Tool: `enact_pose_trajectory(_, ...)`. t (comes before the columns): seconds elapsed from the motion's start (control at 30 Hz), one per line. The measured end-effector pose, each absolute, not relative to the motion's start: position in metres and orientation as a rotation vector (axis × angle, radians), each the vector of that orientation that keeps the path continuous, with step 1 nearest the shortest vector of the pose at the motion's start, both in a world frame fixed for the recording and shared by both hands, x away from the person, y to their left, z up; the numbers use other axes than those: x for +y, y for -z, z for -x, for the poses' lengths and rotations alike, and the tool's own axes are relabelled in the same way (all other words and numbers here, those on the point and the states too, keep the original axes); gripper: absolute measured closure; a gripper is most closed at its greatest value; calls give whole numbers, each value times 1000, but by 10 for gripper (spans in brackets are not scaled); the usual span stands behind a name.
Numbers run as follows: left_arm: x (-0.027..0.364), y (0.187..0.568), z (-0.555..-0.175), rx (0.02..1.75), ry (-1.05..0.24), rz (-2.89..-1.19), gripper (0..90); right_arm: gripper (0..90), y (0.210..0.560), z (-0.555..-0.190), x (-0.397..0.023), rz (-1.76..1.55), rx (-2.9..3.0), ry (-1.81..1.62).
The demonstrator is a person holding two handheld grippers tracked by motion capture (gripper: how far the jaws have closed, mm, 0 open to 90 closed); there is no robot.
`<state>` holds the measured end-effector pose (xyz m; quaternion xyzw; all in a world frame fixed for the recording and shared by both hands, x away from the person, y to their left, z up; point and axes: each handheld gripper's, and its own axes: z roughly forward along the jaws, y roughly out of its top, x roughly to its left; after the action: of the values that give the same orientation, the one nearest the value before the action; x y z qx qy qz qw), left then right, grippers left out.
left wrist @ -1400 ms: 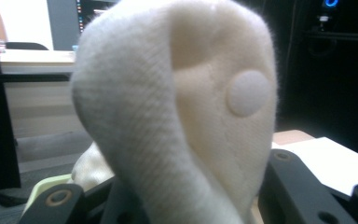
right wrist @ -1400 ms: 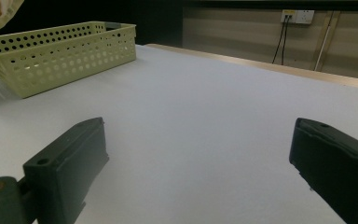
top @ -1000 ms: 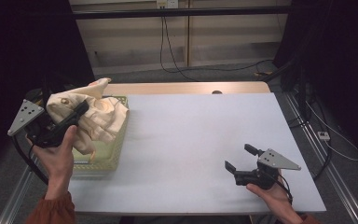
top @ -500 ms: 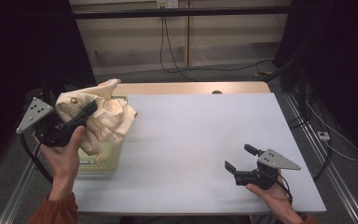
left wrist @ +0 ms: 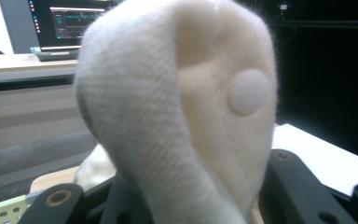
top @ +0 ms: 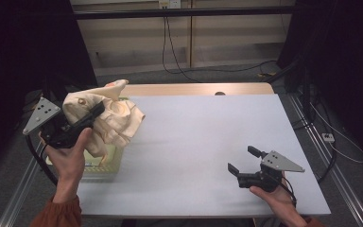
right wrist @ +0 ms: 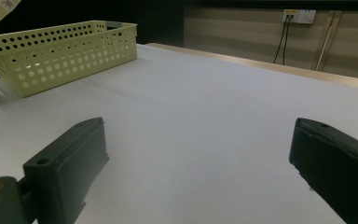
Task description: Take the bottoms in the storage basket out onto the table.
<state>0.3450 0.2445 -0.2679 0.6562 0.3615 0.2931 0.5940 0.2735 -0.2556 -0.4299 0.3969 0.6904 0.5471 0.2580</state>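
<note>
Two grippers: the left gripper (top: 94, 112) clamps a cream cloth (top: 108, 118) lifted over the basket (top: 101, 165) at the table's (top: 208, 137) left edge; the right gripper (top: 243, 160) rests wide, empty, near its front right corner.

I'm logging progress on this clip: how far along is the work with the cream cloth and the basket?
Done: the left claw is shut on the cream cloth and holds it bunched in the air above the yellow basket. In hand: carrying the cloth. Left: probably laying it on the white table, which lies bare in front of the right claw, open and resting low near the table's front edge.
</note>
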Motion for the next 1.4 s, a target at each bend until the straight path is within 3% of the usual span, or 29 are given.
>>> enact_pose_trajectory(0.87, 208, 264, -340, 741, -640, -1604, 671, 39, 430, -274, -255, -1062, 1878, -1482)
enact_pose_trajectory(1.4, 186, 259, -361, 748, -604, -1596, 671, 39, 430, -277, -253, -1049, 1891, -1491)
